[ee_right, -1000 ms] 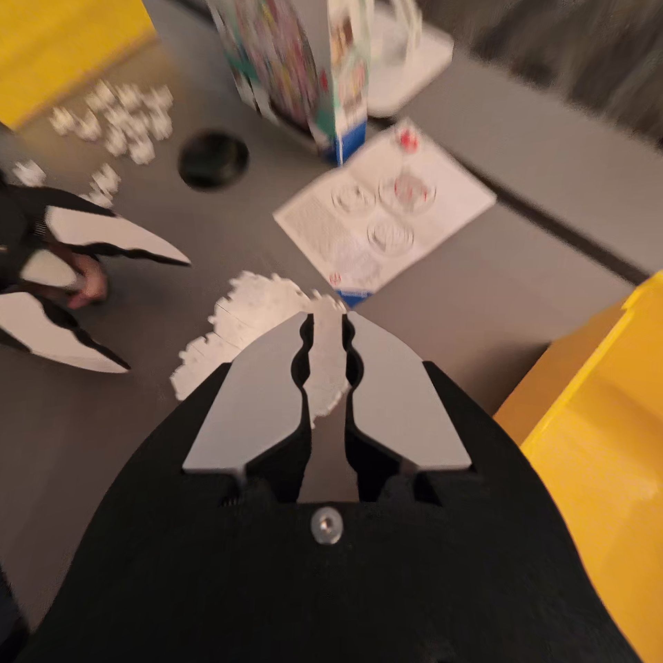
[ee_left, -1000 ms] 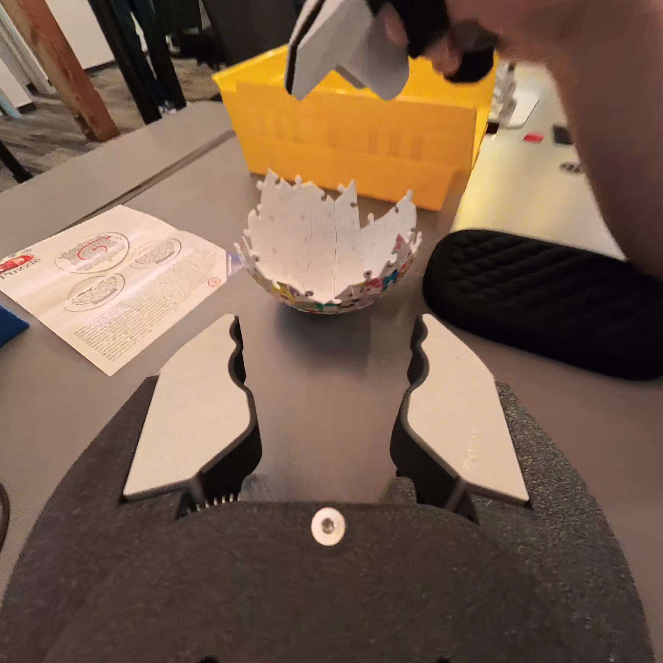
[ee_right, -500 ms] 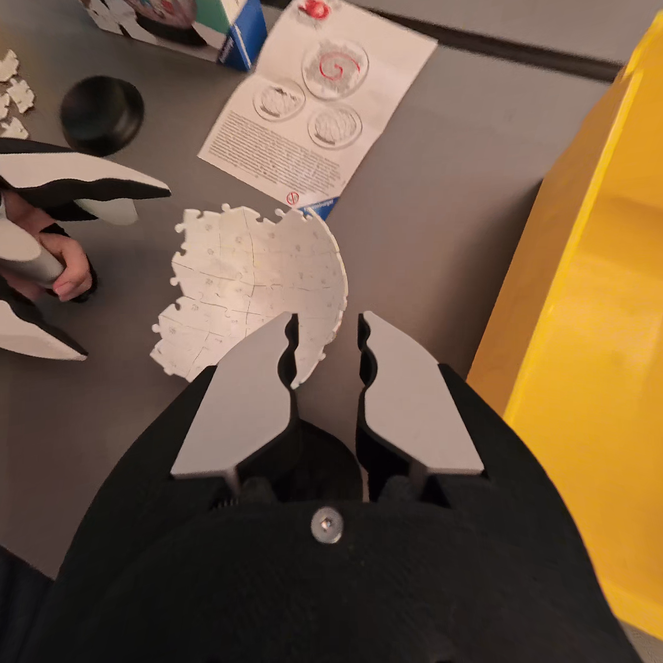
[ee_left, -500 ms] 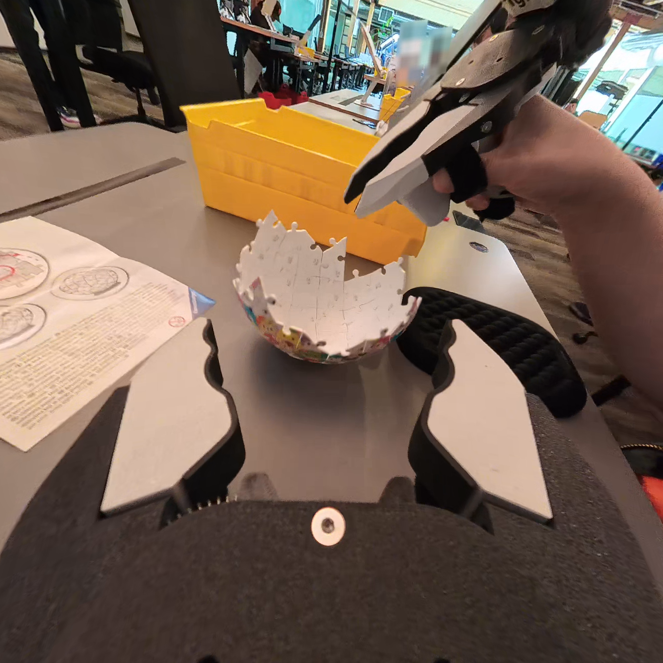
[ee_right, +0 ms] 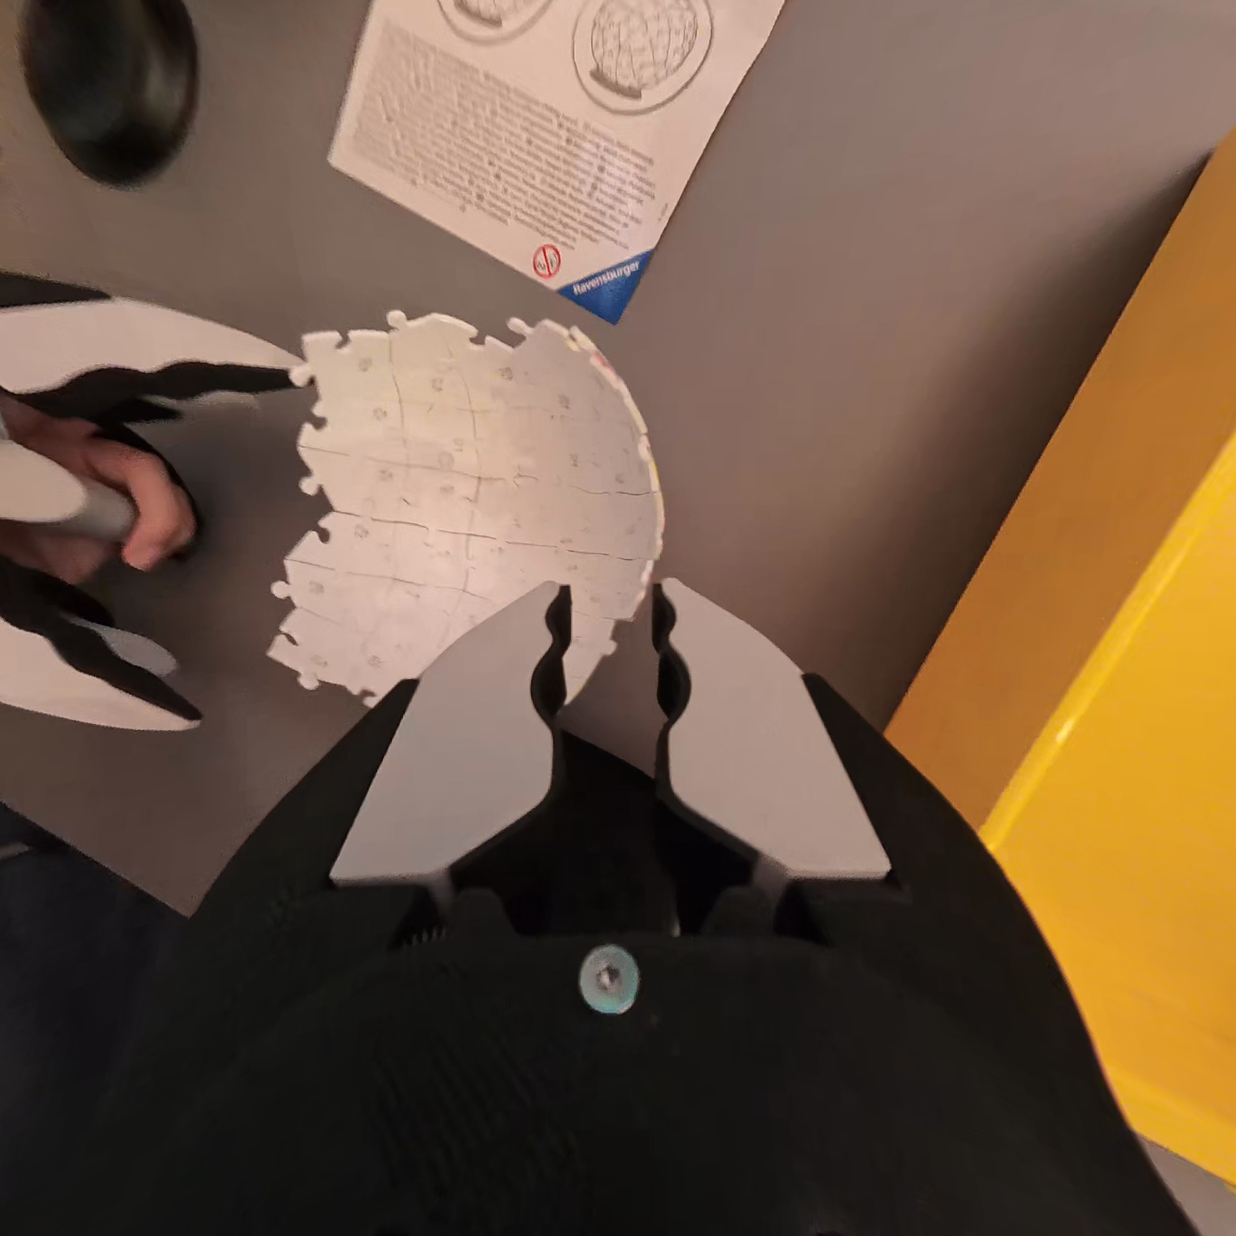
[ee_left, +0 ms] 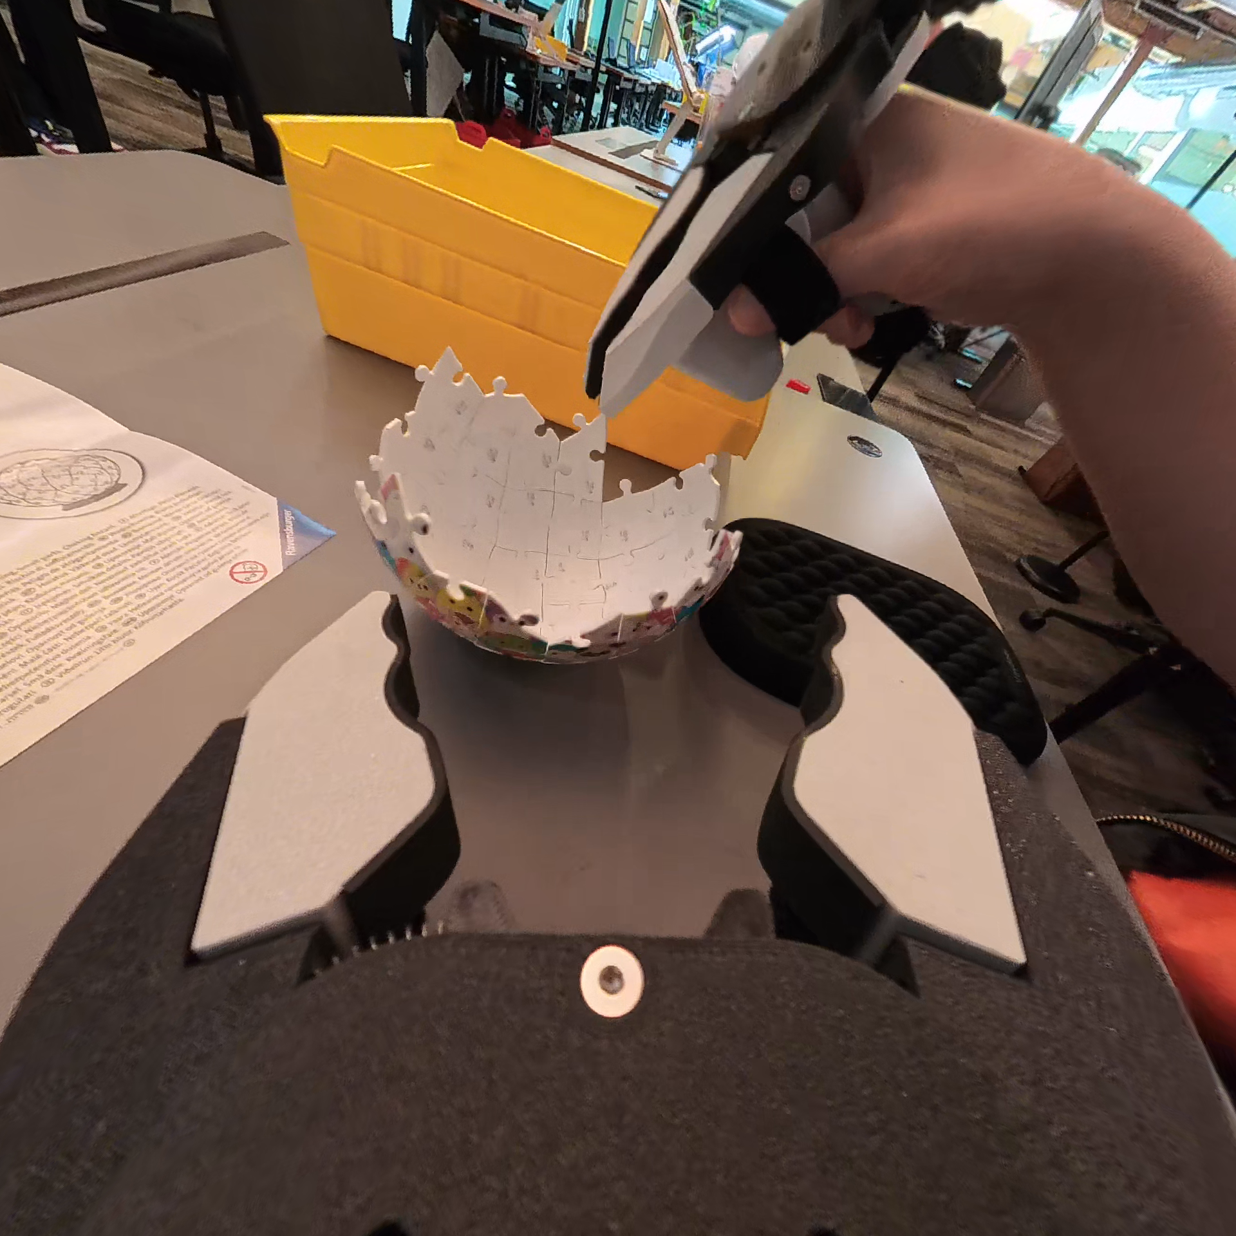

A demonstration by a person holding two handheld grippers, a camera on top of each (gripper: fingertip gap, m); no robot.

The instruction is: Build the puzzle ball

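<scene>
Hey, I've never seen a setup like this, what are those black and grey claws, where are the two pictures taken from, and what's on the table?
No robot here: a person holds a two-finger gripper in each hand, with a camera on each. The left wrist view looks level past the open left gripper; the right wrist view looks down past the right gripper, also open. Neither holds anything. On the grey table sit a half-built puzzle ball shaped like a bowl, a printed instruction sheet, a yellow bin and a black padded mat. The right gripper hovers over the ball's rim.

The left gripper (ee_left: 615,659) points toward 12 o'clock, jaws spread wide. The right gripper (ee_right: 610,605) angles down from 1 o'clock, jaws narrowly parted.
</scene>
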